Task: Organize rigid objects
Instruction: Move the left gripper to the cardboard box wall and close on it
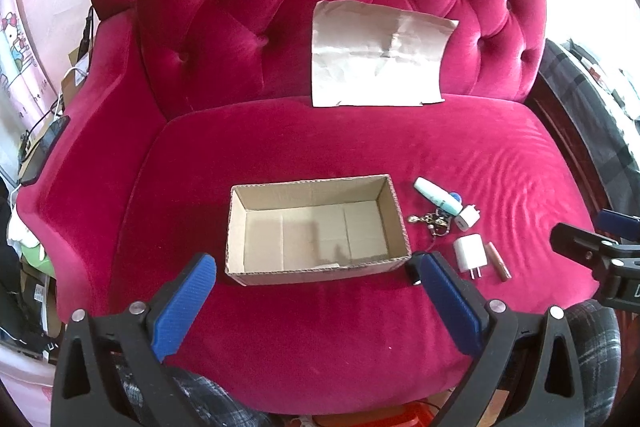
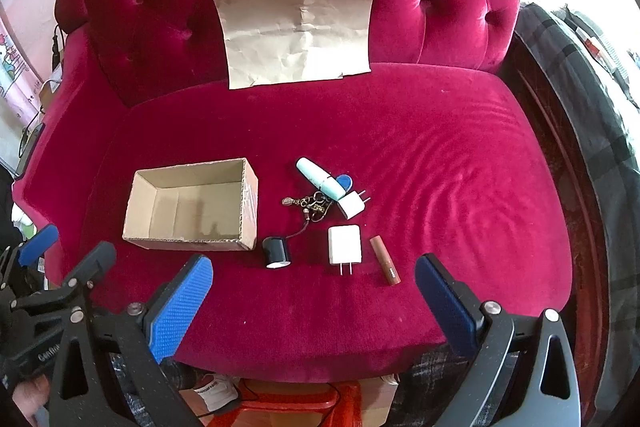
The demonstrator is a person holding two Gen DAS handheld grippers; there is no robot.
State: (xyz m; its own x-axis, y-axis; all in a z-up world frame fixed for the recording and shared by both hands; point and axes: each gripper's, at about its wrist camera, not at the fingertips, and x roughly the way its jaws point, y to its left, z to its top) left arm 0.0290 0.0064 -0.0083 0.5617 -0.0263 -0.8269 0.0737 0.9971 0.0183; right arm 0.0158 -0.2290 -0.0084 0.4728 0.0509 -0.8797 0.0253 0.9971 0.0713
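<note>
While both grippers hover above the front edge of the seat, the small objects lie in a loose group on the red velvet sofa [image 2: 440, 147], just to the right of an open cardboard box [image 2: 192, 207]. The box stands upright on the seat cushion and nothing is inside it.

Nearest to the box is a short black cylinder [image 2: 277, 252], lying on its side close to the box's right front corner. A thin cord goes from it to a bunch of metal keychain parts [image 2: 308, 205]. Behind the keychain lies a pale mint tube [image 2: 320, 178], tilted, with a small blue round thing [image 2: 345, 181] touching its lower end. A small white plug adapter [image 2: 351, 205] lies just beside the tube's end. In front of it is a bigger white charger [image 2: 345, 245] with its two prongs pointing to the front edge, and just to its right lies a brown lipstick tube [image 2: 385, 259].

The left gripper [image 1: 316, 283] has its blue pads spread wide and holds nothing; it is in front of the box. The right gripper [image 2: 314, 279] is also spread wide and empty, in front of the charger and the black cylinder.

A creased sheet of brown paper [image 2: 298, 31] leans against the tufted backrest, well apart from the objects.
</note>
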